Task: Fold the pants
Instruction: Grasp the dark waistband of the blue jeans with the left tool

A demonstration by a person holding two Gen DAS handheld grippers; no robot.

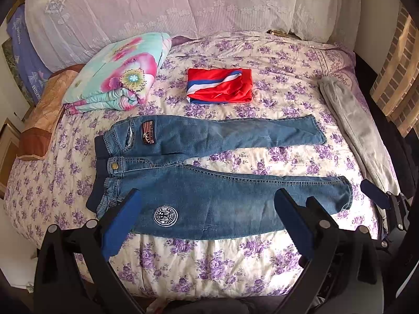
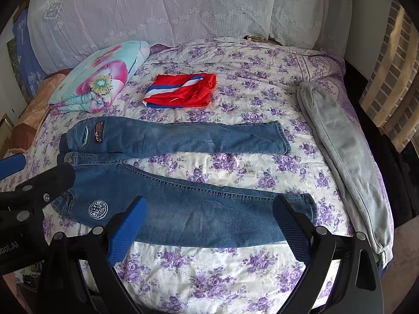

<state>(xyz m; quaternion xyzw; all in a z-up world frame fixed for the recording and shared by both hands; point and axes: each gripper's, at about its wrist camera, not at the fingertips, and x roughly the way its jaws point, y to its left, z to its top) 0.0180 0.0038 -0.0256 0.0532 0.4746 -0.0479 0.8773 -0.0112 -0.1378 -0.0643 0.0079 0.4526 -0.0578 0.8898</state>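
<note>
Blue jeans (image 1: pixel 209 180) lie flat on the floral bedspread, waistband to the left, both legs spread apart and running right. They also show in the right wrist view (image 2: pixel 183 183). My left gripper (image 1: pixel 209 204) is open and empty, hovering above the near leg by the round white patch (image 1: pixel 165 216). My right gripper (image 2: pixel 209 209) is open and empty, above the near leg toward its hem. The right gripper shows at the right edge of the left wrist view (image 1: pixel 377 196); the left gripper shows at the left edge of the right wrist view (image 2: pixel 34 180).
A folded red, white and blue garment (image 1: pixel 220 85) lies behind the jeans. A folded floral quilt (image 1: pixel 115 76) sits at the back left. Grey pants (image 1: pixel 356 130) lie along the bed's right side. Lace-covered pillows (image 1: pixel 170 5) line the head of the bed (image 1: pixel 209 269).
</note>
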